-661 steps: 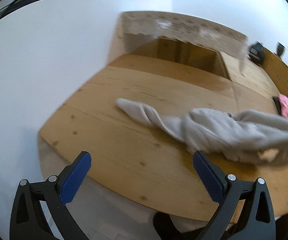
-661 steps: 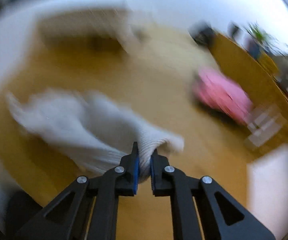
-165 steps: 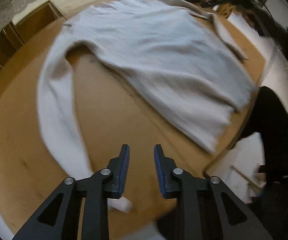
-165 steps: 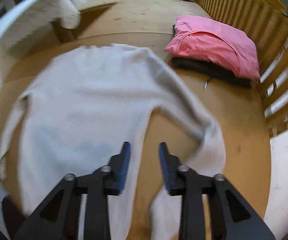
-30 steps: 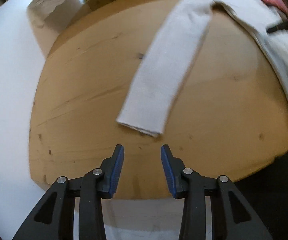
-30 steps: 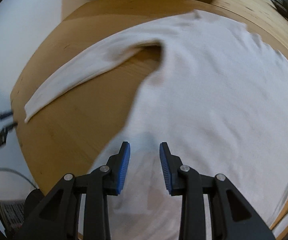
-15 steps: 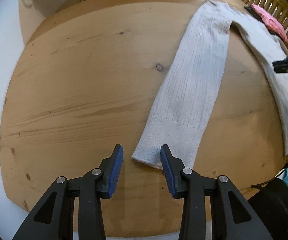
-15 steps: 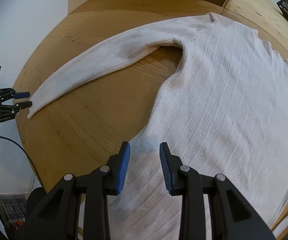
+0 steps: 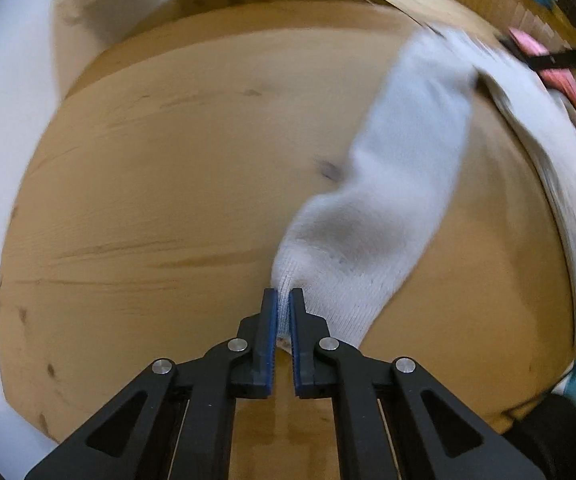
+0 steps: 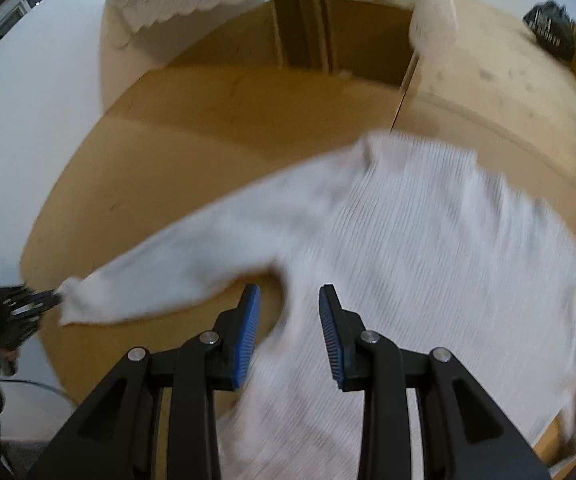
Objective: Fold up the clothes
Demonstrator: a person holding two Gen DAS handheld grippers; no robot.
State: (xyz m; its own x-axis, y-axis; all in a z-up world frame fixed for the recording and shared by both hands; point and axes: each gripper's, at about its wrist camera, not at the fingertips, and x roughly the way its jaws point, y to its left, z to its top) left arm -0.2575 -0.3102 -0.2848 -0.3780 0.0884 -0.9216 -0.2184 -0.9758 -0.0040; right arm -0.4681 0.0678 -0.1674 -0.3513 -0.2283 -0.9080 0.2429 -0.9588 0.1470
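Now the wooden table (image 10: 191,148) fills both views, and spread across it lies my pale ribbed-knit sweater (image 10: 448,264), body flat on the wood with one long sleeve (image 9: 404,172) stretched out towards the table's near corner. Beyond it, a folded pink garment (image 9: 528,46) sits at the far edge, blurred.

My left gripper (image 9: 282,312) is pressed together on the sleeve's cuff (image 9: 328,292), pinching the knit at its corner, and the fabric bunches and lifts a little just behind the pinch. My right gripper (image 10: 289,320) hangs spread above the sweater's side edge, near the armpit, gripping nothing.

I judge this knit soft, light and stretchy: it will droop from any single pinch and drag the rest along, and the ribbing gives the pads good bite, so slipping is unlikely. The cuff is a sound place to hold for carrying the sleeve across the body. For the body itself, I would take the hem corner or the shoulder seam, where the layers are thick enough to grip together.
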